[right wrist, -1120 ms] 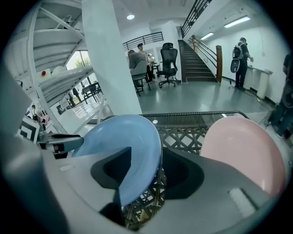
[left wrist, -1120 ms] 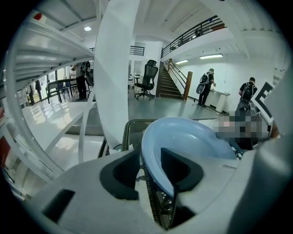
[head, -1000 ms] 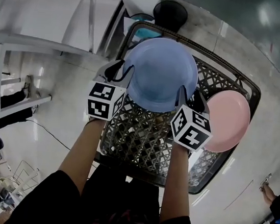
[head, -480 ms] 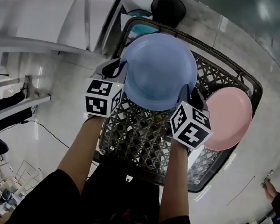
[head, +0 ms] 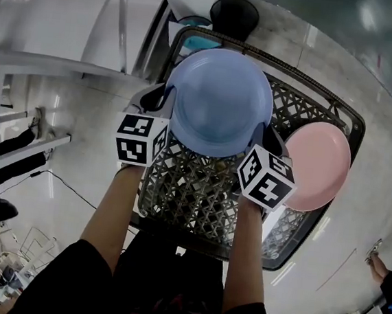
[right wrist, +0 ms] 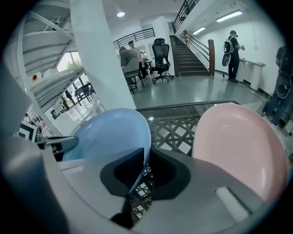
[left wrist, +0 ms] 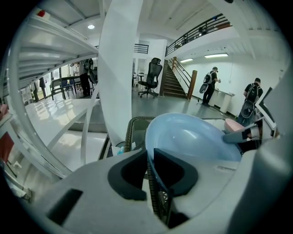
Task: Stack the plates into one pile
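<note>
Here the blue plate (head: 219, 100) is held from both sides over the dark lattice basket (head: 192, 194). The left gripper (head: 165, 107) takes the plate's rim at about 8 o'clock in the head view, and the right gripper (head: 262, 133) takes it at about 4 o'clock. In each gripper view the jaws have just been closing and now pinch the thin edge of the plate between their dark pads. The plate faces hollow side up and covers the basket's far half, from about 10 to 1 o'clock. The pink plate (head: 315, 168) sits at about 3 o'clock on the basket, overlapping its right rim, just beside the right gripper and apart from the blue plate.
</note>
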### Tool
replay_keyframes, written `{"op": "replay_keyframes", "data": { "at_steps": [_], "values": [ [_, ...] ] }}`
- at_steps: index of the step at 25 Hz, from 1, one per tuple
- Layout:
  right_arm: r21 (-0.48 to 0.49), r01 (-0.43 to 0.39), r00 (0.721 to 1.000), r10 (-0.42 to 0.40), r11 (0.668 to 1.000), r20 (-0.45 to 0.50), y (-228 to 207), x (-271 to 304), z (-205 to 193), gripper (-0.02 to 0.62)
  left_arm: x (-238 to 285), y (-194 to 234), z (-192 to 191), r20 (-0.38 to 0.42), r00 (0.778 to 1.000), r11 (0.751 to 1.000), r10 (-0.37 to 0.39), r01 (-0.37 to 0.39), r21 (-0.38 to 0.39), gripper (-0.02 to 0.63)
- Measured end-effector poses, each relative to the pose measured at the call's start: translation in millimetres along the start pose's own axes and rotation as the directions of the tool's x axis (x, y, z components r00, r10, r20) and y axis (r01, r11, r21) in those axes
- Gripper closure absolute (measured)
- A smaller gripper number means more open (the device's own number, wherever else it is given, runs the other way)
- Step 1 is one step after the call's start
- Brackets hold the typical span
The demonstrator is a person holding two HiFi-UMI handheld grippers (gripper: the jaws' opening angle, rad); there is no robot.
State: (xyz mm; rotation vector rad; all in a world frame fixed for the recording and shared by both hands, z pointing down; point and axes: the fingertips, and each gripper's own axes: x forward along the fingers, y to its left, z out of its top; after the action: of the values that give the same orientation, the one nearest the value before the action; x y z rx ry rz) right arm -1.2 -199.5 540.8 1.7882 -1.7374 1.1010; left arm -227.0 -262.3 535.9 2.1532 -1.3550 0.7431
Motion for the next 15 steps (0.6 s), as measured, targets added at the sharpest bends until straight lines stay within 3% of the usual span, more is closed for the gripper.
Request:
{"op": "replay_keyframes", "data": {
  "at_steps": [15],
  "values": [
    [0.017, -0.023, 0.999, 0.022, 1.0, 0.037, 6.3, -20.9, 14.8, 0.565, -25.1, -3.4, 20.4, 0.037, 0.999, 1.0, 0.023, -0.023, 0.013, 0.563]
  ]
}}
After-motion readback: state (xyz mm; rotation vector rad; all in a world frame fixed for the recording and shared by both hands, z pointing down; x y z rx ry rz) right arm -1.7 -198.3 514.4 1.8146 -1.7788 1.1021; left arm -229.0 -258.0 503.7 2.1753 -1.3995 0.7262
